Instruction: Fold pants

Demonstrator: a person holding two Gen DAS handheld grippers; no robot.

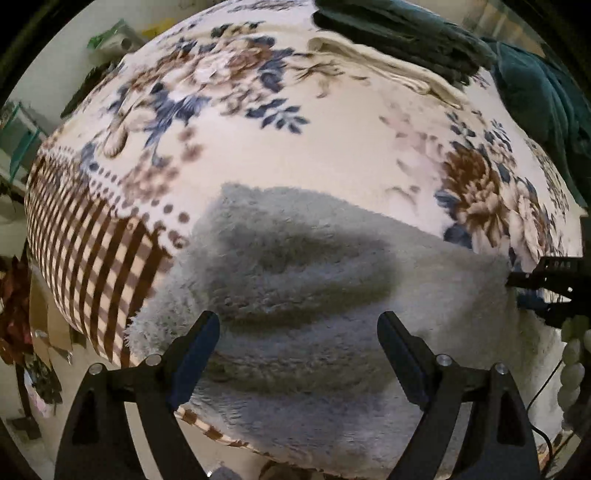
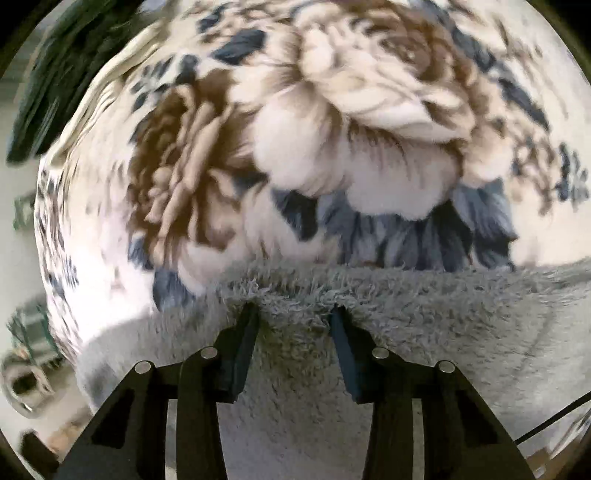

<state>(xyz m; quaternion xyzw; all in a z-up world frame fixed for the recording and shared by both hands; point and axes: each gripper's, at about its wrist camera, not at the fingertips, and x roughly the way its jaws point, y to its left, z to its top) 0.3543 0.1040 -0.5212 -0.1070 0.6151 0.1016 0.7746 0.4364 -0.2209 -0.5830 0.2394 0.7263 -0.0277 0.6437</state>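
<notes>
- Black left gripper [image 1: 298,325]: jaws wide apart above grey fleece pants [image 1: 314,295], nothing held.
- Right gripper [image 2: 294,314]: jaws partly apart at the pants' edge; contact unclear.
- Pants lie on floral blanket [image 1: 258,155].
- Dark green fabric [image 1: 406,29] at the blanket's far edge.

Fluffy grey pants [image 1: 314,280] lie bunched and folded on the floral blanket [image 1: 258,147].
</notes>
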